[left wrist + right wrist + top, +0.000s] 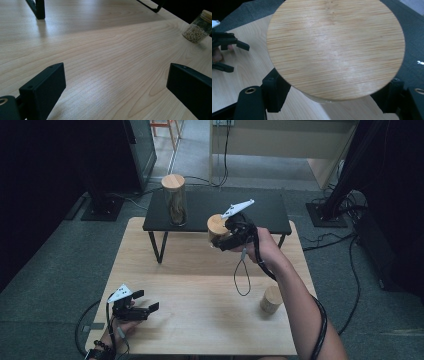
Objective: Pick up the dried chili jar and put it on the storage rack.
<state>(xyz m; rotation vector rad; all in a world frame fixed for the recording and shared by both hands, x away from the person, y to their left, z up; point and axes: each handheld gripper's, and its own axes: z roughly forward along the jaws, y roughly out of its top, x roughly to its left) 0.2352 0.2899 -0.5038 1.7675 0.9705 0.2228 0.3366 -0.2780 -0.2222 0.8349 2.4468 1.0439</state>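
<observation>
Bamboo-lidded jar (335, 47) in clenched right claw (223, 239), contents hidden; left claw (145, 307) released.

Jar (217, 228) with round bamboo lid (335, 47), centre of the high view at the front edge of the black shelf (270, 210), clamped at both sides between the right gripper's (222, 240) jaws, held upright above the table; in the right gripper view the lid shows from above.
</observation>
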